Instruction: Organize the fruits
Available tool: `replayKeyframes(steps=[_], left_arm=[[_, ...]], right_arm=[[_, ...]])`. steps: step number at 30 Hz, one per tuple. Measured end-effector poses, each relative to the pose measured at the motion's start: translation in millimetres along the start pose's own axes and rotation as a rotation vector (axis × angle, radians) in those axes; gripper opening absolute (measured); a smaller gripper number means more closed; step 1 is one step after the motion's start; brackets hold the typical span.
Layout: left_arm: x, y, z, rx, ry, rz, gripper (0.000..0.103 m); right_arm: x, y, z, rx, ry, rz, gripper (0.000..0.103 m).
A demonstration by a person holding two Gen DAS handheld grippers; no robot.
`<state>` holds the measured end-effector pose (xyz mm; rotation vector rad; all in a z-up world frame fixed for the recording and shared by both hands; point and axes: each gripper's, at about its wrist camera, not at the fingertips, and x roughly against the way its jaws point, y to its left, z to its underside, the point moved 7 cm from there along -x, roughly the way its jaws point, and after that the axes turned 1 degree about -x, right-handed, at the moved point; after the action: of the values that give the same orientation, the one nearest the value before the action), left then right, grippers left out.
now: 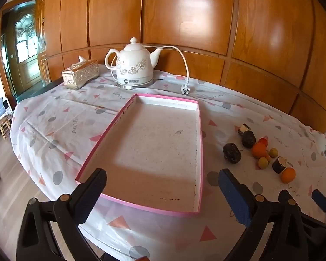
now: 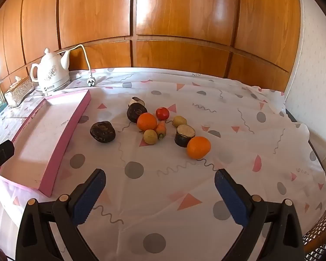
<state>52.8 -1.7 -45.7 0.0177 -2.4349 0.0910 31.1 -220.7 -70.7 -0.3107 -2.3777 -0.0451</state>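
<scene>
Nothing is in my grip yet: my left gripper hangs with its fingers spread wide over the near edge of the pink tray, and my right gripper is spread just as wide above bare tablecloth, nothing between its pads. I judge this to be the very start, the reach for a first fruit.

The tray is empty and lies toward the table's left side. Beyond my right fingers, near the middle of the table, sits the loose cluster: closest an orange touching a dark cut chunk, then a dark lump nearer the tray, a second orange, two small yellowish fruits, a small carrot-like piece and a red fruit.

At the far edge stand the kettle and tissue box.

Next, I think, my right fingers must go forward and straddle the near orange without nudging its neighbour.
</scene>
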Motion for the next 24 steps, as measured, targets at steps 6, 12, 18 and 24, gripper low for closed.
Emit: replayKeyframes(steps=[6,12,18,24], left_arm=[[-0.3,8.4,3.6,0.027,0.003,0.037,0.103],[-6.7,4.1,3.7,0.020,0.019,0.020,0.103],[-8.1,11.3,3.3,0.071,0.037,0.036,0.103],[-10.4,10.6,4.3,0.065,0.039,0.032,0.103]], right_arm=[[2.2,0.2,-0.8,0.001,-0.007,-0.006,0.101],[2.3,-0.8,-3.7,0.000,-0.013,-0.003,0.101],[0.6,0.3,-2.6,0.006,-0.013,-0.007,0.101],[0.0,-1.1,-2.4,-0.006,-0.019,-0.017,0.101]])
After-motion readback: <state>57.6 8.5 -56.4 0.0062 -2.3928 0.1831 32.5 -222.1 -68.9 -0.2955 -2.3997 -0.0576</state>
